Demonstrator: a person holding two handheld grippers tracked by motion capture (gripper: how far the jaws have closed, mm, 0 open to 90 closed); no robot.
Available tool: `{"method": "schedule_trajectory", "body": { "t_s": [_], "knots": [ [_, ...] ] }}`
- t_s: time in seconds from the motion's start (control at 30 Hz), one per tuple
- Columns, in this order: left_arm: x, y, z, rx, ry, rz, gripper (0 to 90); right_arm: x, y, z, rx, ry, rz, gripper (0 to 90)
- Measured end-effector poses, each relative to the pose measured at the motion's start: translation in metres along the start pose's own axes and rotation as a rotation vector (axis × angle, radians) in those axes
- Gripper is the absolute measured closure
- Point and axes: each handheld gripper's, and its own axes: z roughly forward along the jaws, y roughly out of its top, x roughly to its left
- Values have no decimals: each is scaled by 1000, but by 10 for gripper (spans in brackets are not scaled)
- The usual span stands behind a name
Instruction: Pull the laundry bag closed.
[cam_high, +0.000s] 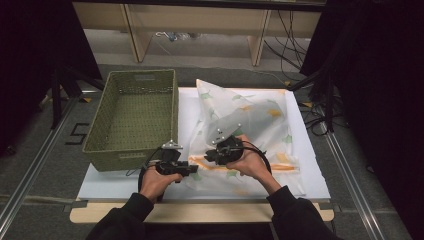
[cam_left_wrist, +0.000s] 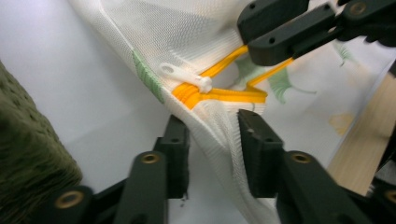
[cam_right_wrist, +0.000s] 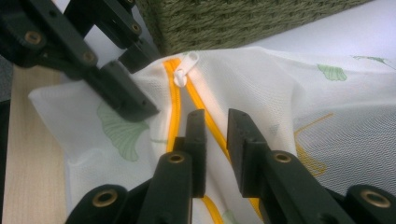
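Between claws (cam_left_wrist: 212, 147): white mesh bag (cam_left_wrist: 187, 28), orange zipper (cam_left_wrist: 219, 94).

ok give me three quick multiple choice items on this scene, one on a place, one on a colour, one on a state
1. Where does the green woven basket stand relative to the white mesh bag with green leaf prints?
A. to its left
B. to its right
C. on top of it

2. What colour is the bag's zipper tape?
A. blue
B. orange-yellow
C. black

3. How does the zipper stand near its white plastic pull?
A. shut along its whole length
B. torn off the bag
C. partly open, its two tapes parted

Answers:
1 A, the high view shows the basket left of the bag on the white table top.
2 B, both gripper views show orange-yellow tape.
3 C, the tapes split into a V past the pull, with the left gripper and right gripper on the bag beside it.
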Motion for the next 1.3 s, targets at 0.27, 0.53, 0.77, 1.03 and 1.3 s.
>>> {"method": "schedule_trajectory", "body": {
  "t_s": [0.27,0.53,0.77,1.03,1.3],
  "knots": [
    [-6,0,-1,-15,81,137,845,1,2,-1,-11,1,17,768],
    [-20,-1,6,9,111,253,869,5,10,1,-68,31,45,752],
    [-24,-3,12,24,106,263,867,8,16,9,-71,58,43,749],
    [-25,-3,12,27,111,268,866,8,19,19,-55,66,67,743],
    [-24,-4,12,26,101,256,864,7,18,22,-32,63,63,792]
  ]
}}
